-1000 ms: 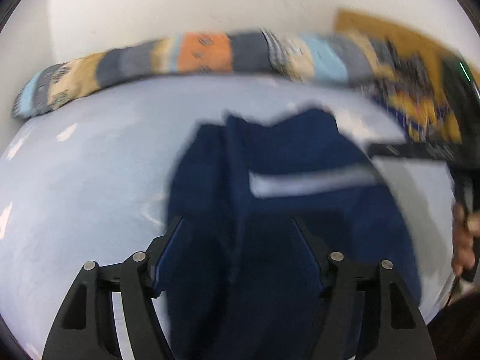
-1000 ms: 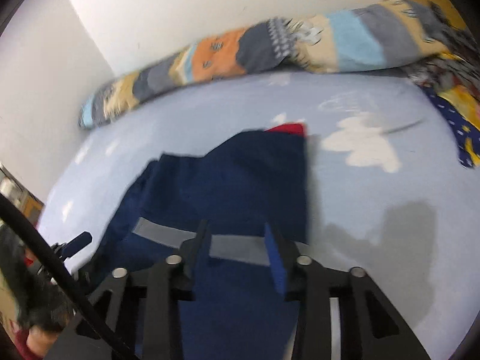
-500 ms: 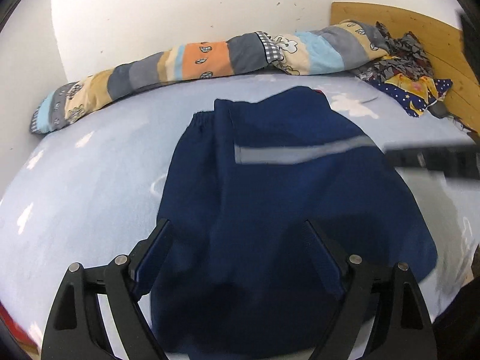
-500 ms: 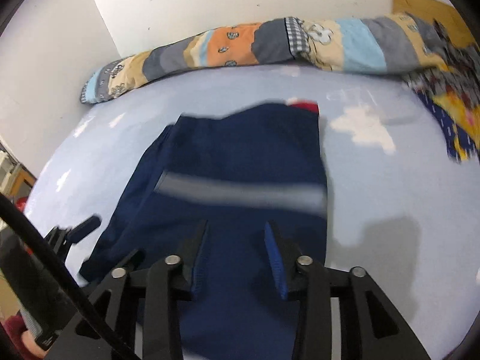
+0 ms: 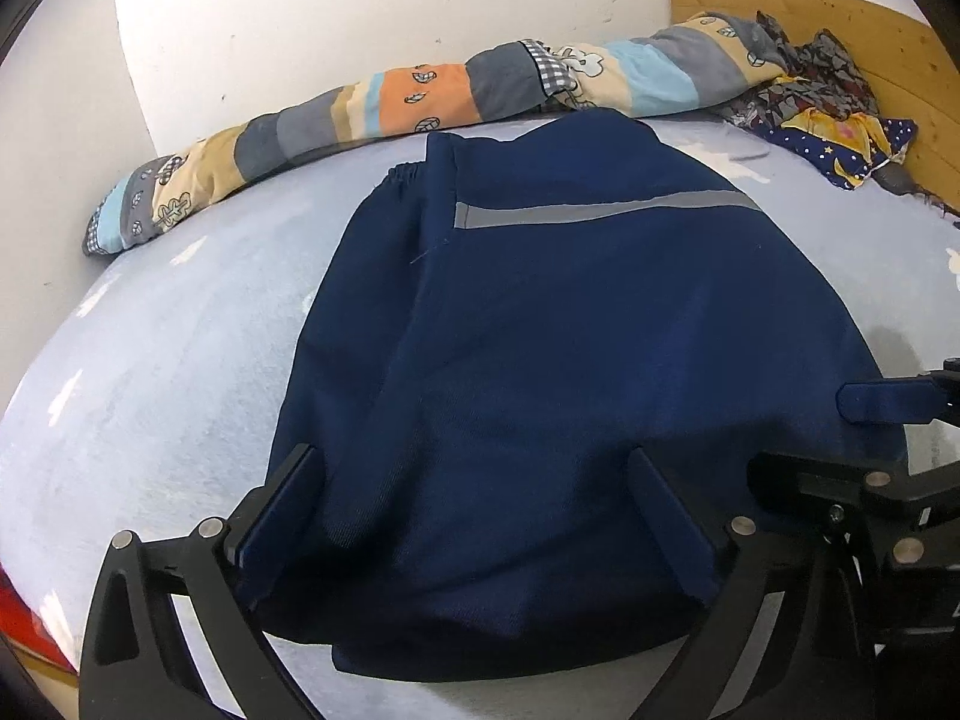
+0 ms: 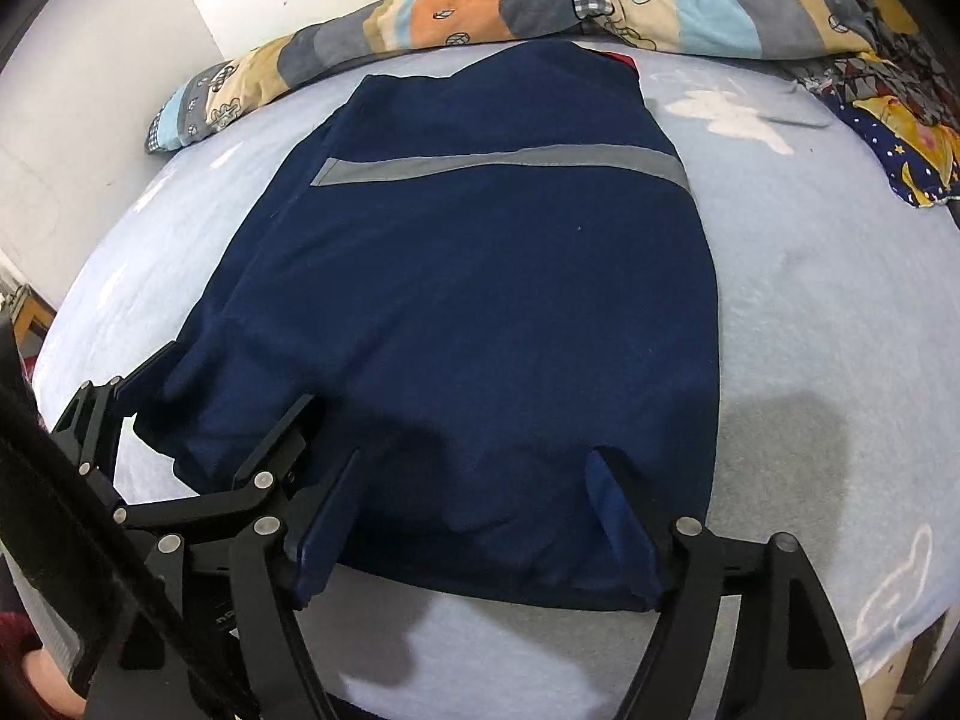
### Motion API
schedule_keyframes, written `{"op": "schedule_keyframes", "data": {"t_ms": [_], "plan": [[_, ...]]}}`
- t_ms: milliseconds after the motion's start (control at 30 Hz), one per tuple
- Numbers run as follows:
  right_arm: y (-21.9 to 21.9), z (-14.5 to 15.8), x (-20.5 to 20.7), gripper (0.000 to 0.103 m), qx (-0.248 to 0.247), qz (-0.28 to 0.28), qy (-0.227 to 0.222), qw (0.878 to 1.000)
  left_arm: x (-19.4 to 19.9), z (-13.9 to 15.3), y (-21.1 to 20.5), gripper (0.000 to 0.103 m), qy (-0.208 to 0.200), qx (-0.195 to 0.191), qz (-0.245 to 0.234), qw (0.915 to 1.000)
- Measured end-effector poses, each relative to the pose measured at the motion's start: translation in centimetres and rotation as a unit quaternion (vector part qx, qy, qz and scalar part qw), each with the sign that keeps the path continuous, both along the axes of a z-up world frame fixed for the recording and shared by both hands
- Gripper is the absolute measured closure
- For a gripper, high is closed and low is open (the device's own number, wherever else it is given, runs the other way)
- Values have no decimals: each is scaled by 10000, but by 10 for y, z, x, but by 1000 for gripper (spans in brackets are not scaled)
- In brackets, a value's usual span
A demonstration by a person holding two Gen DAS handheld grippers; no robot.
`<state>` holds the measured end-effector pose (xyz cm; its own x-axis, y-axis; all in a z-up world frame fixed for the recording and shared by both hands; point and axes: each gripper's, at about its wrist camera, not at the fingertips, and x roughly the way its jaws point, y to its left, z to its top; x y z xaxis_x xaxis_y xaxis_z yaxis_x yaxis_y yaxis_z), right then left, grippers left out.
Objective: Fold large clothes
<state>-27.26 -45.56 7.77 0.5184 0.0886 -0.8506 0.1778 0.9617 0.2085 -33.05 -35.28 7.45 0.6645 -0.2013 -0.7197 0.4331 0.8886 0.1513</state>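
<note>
Spreading jaws, left claw: left gripper (image 5: 474,516) stands released, its fingers opening wide over the near hem of the garment; cloth lies under and between them, but neither pad presses on it.
Spreading jaws, right claw: right gripper (image 6: 474,510) is likewise released and opening, its two blue-padded fingers (image 6: 621,531) straddling the near edge without pinching the fabric.
Claws to each other: in the left wrist view the right claw comes in from the right, just beside the left one; in the right wrist view the left claw sits just to the left, over the garment's near-left corner.
Task's thing: navy garment (image 5: 558,348) lies folded and fairly flat on the bed, starting directly beneath both claws and stretching straight ahead of them.
Stripe: grey reflective band (image 6: 498,162) crosses the garment well ahead of the claws, toward its far end.
Waistband: gathered elastic edge (image 5: 408,171) peeks out at the far left, ahead of the left claw.
Red patch: a small bit of red (image 6: 621,60) shows at the garment's far-right corner.
Surface: pale blue bedsheet (image 6: 810,312) with white cloud shapes spreads out on both sides of the claws.
Far ahead: striped patchwork quilt (image 5: 456,102) is rolled along the white wall (image 5: 360,18).
Far ahead to the right: heap of patterned clothes (image 5: 828,114) rests against a wooden headboard (image 5: 888,42).
</note>
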Motion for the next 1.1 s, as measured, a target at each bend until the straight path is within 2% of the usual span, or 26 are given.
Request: {"op": "schedule_keyframes", "data": {"t_ms": [367, 633, 1100], "plan": [[-7, 7, -14, 22, 204, -66, -152, 9997, 3, 2, 0, 2, 122, -40, 82, 9999], [-22, 22, -20, 22, -103, -469, -406, 9980, 3, 2, 0, 1, 128, -51, 88, 9999], [-31, 21, -20, 21, -202, -712, -319, 9967, 6, 3, 2, 0, 239, -106, 154, 9995]]}}
